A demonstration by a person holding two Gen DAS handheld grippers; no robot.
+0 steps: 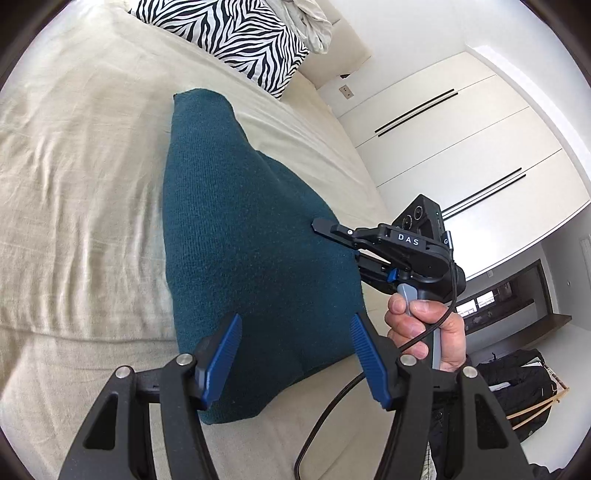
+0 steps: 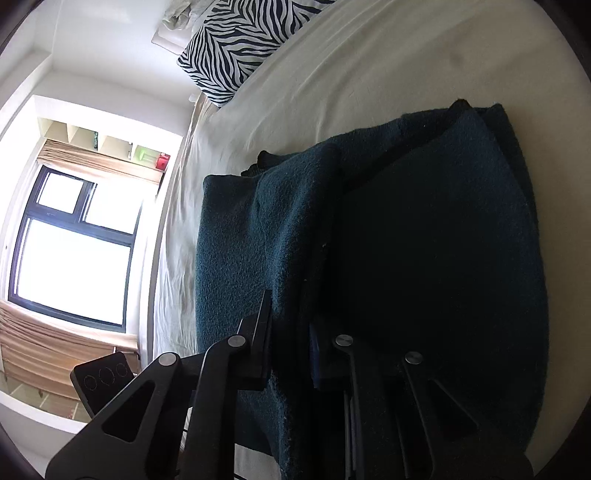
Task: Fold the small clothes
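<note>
Bed sheet [image 1: 74,155] on the left, bare; teal knit garment [image 1: 236,229] lies mid-bed, already doubled into a long narrow shape, so approx. halfway by my guess; zebra pillow [image 1: 236,33] behind; left gripper [image 1: 295,354] hovers over its near end, jaws apart, nothing between; to the right, right gripper [image 1: 325,227] clenched on the garment's side edge, layers pinched; final cross-fold and smoothing prob. left.

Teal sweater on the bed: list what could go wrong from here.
1. The right tool pinches only an edge fold of the teal sweater; it may slip when pulled.
2. The left tool is open and grips nothing, so the folded stack could shift on the bed.
</note>
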